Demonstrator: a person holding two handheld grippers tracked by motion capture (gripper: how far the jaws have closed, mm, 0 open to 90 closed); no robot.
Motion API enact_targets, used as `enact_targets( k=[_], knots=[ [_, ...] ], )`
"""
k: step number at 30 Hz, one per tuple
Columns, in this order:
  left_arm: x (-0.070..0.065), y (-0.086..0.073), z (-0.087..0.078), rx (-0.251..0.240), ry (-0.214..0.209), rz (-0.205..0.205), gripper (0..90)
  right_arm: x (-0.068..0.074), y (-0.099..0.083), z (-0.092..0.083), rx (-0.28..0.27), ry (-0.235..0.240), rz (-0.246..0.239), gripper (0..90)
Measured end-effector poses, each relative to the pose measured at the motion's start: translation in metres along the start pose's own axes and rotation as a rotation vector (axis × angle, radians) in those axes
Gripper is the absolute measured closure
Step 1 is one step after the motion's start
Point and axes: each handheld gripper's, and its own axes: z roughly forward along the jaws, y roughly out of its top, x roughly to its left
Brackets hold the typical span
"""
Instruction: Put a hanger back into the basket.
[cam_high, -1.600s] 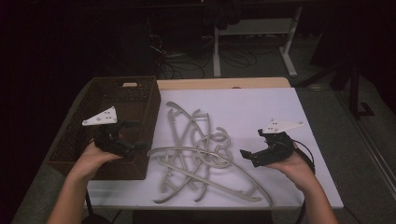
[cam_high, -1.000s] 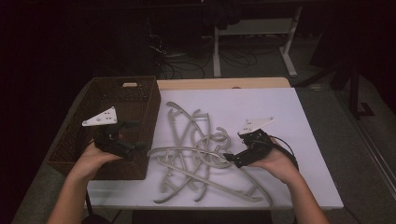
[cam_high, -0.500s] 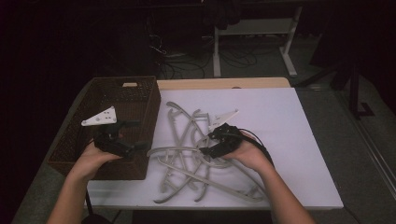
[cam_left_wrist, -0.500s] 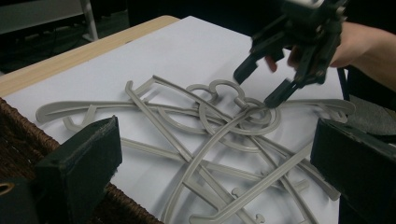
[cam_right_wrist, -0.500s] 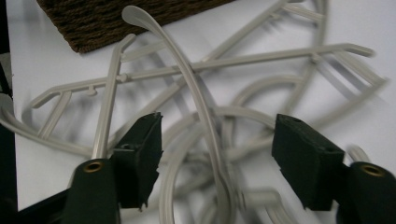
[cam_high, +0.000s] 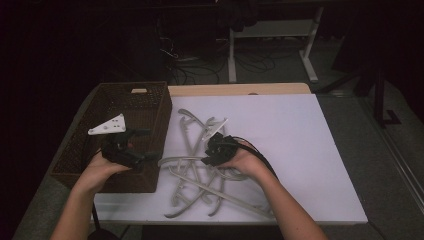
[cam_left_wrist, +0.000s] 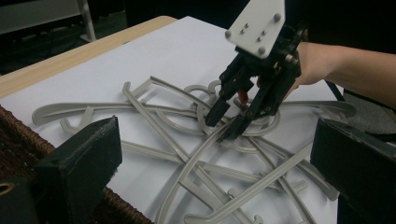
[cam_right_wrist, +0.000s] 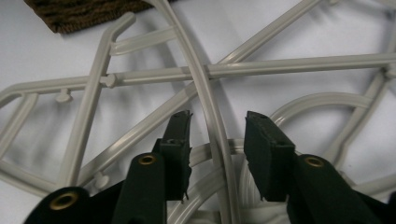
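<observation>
Straddling one curved arm of the grey hanger (cam_right_wrist: 212, 116) atop the pile of hangers (cam_high: 200, 185) just right of the basket (cam_high: 100, 145), the right gripper (cam_right_wrist: 217, 123) has just been closing, pads apparently not yet touching; the left gripper (cam_high: 145, 145) is held wide beside the basket's rim.

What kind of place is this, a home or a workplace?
Probably a lab or workshop, not a home: a table covered in white under bright light, a dark room behind, loose cables on the floor, and the metal legs of another desk.

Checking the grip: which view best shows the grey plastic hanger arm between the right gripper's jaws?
The right gripper view: the grey plastic hanger arm runs between open pads. The left gripper view shows it partly hidden; the high view, tiny.
</observation>
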Motion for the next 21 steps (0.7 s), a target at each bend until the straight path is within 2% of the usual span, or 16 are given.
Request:
enact_targets(
  k=[2, 7, 12, 19, 21],
  knots=[
    [0.0, 0.0, 0.0, 0.0, 0.0, -0.001, 1.9, 0.0, 0.0, 0.004, 0.015, 0.005, -0.008, 62.9],
    [0.0, 0.0, 0.001, 0.001, -0.002, 0.001, 1.9, -0.001, 0.0, 0.009, 0.03, -0.008, -0.02, 74.8],
    [0.0, 0.0, 0.002, 0.003, -0.004, 0.002, 1.9, -0.003, 0.0, 0.007, 0.03, -0.001, -0.02, 78.7],
    [0.0, 0.0, 0.002, 0.003, -0.002, 0.002, 1.9, -0.009, -0.002, -0.001, 0.013, -0.014, 0.024, 80.5],
    [0.0, 0.0, 0.002, 0.001, -0.002, 0.001, 1.9, -0.014, -0.003, -0.007, -0.006, -0.028, 0.058, 80.7]
  ],
)
